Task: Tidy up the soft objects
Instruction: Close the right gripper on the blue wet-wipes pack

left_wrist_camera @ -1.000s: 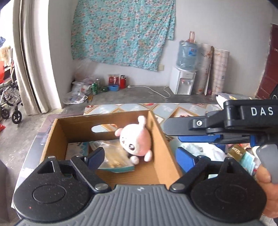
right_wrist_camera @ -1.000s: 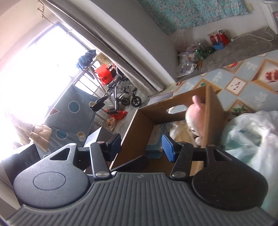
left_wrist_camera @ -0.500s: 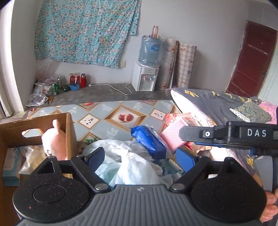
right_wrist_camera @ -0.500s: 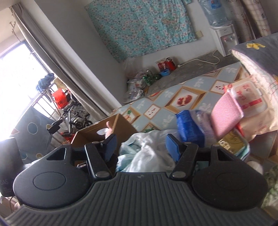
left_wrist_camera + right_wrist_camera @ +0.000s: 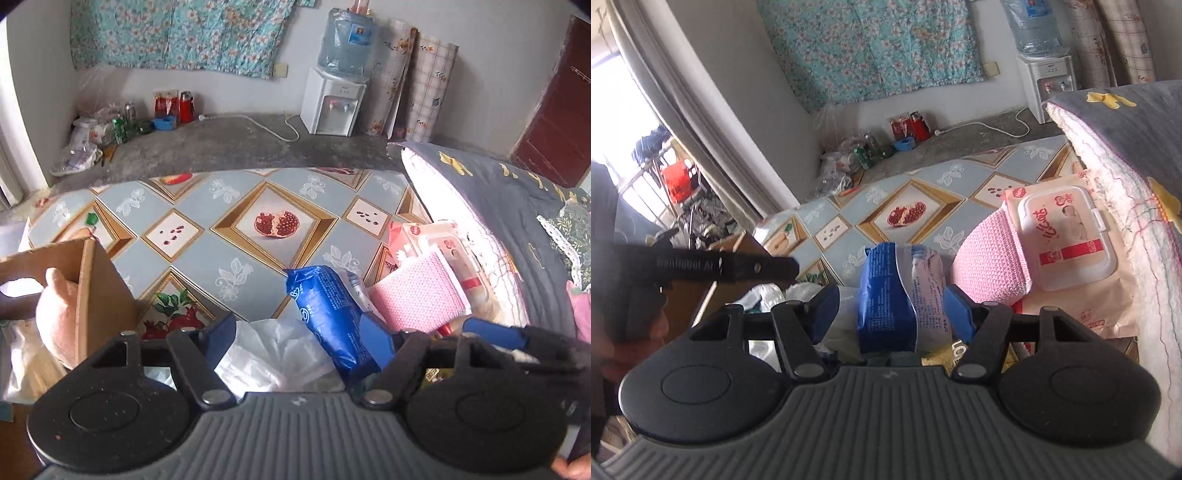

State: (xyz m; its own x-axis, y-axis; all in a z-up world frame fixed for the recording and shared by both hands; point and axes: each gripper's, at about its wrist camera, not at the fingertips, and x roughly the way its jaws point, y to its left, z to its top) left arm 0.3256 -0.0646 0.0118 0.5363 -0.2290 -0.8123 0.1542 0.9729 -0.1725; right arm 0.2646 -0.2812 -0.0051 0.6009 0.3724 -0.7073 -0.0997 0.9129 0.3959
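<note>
Clutter of soft goods lies heaped at the near edge of the patterned surface (image 5: 258, 258), probably gathered there so each piece can be lifted in turn into the cardboard box (image 5: 92, 295) at the left, where a pink plush toy (image 5: 55, 314) already leans against the inner wall.

The blue tissue pack (image 5: 886, 295) rests on a crumpled white plastic bag (image 5: 266, 354), beside a pink knitted cloth (image 5: 986, 266) that lies partly under a wet-wipes pack (image 5: 1067, 243). The blue pack's long axis runs away from the right wrist camera, its far end pointing toward the pomegranate print on the surface; from the left wrist view the same pack slants up and to the left.

The right gripper (image 5: 890, 306) straddles the pack across its width. Its jaws have just been opening and stand apart on either side of it, the pads not yet visibly pressing, so nothing is held. The left gripper (image 5: 299, 332) hovers over the white bag and the pack's near end; its jaws have just been closing yet remain parted, gripping nothing. This reads as lining up for a grasp across the pack's short axis.
</note>
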